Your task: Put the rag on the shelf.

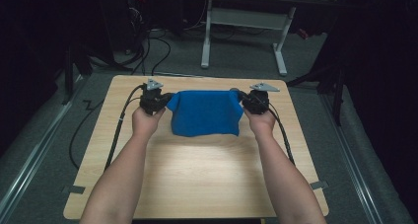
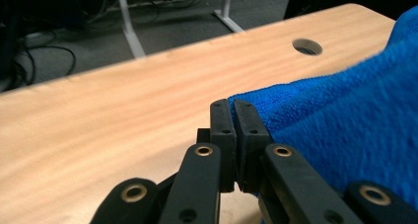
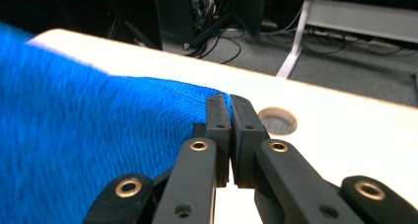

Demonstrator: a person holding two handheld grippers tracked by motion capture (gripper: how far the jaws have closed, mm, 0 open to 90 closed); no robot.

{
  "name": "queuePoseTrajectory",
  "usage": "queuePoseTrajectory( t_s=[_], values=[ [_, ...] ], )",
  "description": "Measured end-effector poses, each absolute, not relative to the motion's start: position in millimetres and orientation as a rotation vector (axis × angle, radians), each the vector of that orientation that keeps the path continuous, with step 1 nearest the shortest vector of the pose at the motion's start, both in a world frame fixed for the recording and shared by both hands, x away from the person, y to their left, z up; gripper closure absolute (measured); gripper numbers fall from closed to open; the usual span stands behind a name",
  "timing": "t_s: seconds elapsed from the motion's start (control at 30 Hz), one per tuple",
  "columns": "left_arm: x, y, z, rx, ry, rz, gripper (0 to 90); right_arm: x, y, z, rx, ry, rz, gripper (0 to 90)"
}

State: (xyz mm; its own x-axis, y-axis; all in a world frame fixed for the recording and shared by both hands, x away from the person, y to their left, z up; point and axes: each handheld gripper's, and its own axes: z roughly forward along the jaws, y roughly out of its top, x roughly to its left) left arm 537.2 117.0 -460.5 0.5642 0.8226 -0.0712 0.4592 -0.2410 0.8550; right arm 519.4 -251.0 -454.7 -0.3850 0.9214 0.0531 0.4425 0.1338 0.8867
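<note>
i have the left gripper [image 1: 158, 100] pinched onto the cloth [image 1: 206, 112] at its upper left corner, and the right gripper [image 1: 250, 100] pinched onto the upper right corner. in both gripper views the fingers [image 2: 223, 130] are pressed together with a bit of blue terry caught between them, so both are holding the cloth, nothing else.

the cloth sits toward 12 o'clock on the worktop [image 1: 197, 169], stretched between my two grippers. its top edge looks lifted while the lower edge hangs down to or near the wood at 6 o'clock of the cloth (i cannot tell whether it touches).

my read: both corners are gripped and the edge is raised. what is left is probably carrying that edge over to fold or lay the cloth out flat, then letting go. it seems early to midway.

the worktop is pale wood grain with rounded corners and a cable hole [image 2: 306, 47] near the far edge. the near half is bare and brightly lit. beyond it at 12 o'clock, a dim room with grey carpet, a white desk frame [image 1: 244, 41] and loose black cables [image 1: 157, 49] on the floor.
</note>
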Motion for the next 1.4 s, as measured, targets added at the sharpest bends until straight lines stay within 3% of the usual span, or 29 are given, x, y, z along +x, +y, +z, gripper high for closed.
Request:
queuePoseTrajectory(
  t_s=[0.83, 1.07, 1.4],
  values=[
    [530, 87, -499, 1.941, 1.029, 0.342, 87.0, 497, -243, -504, 1.348, 1.972, 1.170, 88.4],
    [529, 90, -504, 1.905, 1.060, 0.304, 81.0, 497, -242, -505, 1.345, 1.971, 1.166, 86.6],
    [525, 109, -506, 1.877, 1.123, 0.346, 66.6, 497, -248, -496, 1.344, 1.957, 1.144, 66.2]
  ],
)
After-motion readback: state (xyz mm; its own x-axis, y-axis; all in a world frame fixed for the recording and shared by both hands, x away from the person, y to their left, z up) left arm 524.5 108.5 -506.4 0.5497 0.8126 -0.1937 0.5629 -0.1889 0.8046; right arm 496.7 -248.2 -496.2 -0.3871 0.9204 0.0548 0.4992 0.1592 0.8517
